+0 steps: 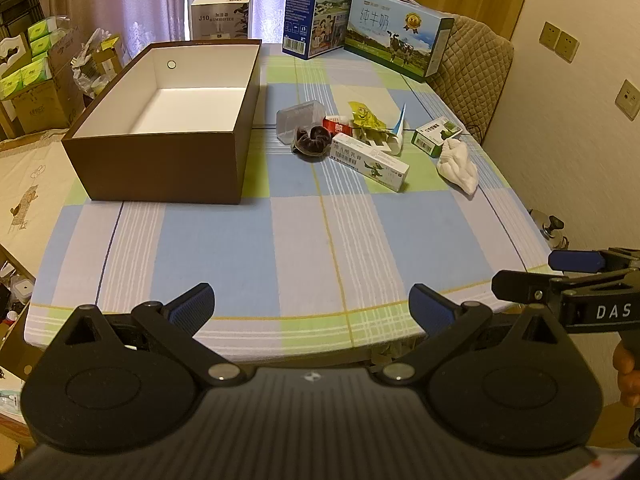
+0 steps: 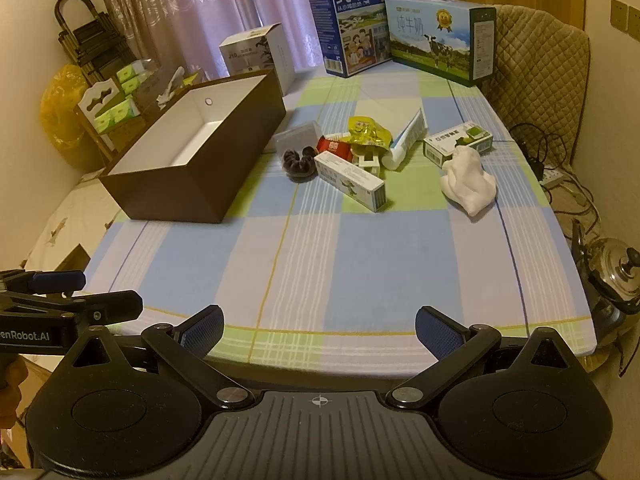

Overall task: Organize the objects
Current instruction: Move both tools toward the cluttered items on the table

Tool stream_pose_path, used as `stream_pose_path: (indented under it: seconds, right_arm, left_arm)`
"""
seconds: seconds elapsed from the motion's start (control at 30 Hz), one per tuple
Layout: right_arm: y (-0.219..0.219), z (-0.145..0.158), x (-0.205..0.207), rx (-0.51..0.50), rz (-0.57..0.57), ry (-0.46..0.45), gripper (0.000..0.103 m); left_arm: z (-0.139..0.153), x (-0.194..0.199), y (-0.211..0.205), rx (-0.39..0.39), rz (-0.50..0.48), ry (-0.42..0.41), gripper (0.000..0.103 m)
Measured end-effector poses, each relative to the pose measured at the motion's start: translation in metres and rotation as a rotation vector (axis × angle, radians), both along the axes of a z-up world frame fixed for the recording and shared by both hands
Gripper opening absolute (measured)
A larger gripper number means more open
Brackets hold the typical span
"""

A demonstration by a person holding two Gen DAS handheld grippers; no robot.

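Observation:
An open brown box (image 1: 160, 168) (image 2: 192, 184) with a white inside stands empty on the left of the checked table. Right of it lies a loose pile: a clear plastic case (image 1: 298, 118), a dark scrunchie (image 1: 311, 142) (image 2: 298, 162), a long white carton (image 1: 370, 160) (image 2: 350, 180), a yellow snack bag (image 1: 366, 118) (image 2: 366, 132), a white tube (image 2: 406, 138), a green-white carton (image 1: 436, 138) (image 2: 458, 142) and a white cloth (image 1: 458, 164) (image 2: 468, 180). My left gripper (image 1: 312, 304) and right gripper (image 2: 320, 326) hang open over the near table edge, both holding nothing.
Two milk cartons (image 1: 320, 8) (image 1: 398, 34) and a humidifier box (image 1: 222, 14) stand at the table's far end. A quilted chair (image 2: 540, 60) is at the far right, a steel kettle (image 2: 612, 276) at the near right, and shelves with tissue packs (image 2: 116, 112) at the left.

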State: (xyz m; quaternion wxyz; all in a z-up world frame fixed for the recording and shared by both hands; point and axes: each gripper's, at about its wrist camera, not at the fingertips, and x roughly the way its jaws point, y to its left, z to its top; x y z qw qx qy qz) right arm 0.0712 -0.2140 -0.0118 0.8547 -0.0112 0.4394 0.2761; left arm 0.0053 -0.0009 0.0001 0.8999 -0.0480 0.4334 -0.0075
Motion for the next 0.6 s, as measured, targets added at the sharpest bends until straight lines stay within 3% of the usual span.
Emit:
stream_pose_path:
  seconds: [0.6]
  right_arm:
    - [0.004,0.000,0.020,-0.002,0.031,0.002,0.100]
  left_arm:
    - [0.003,0.018,0.001,-0.007,0.016,0.010,0.102]
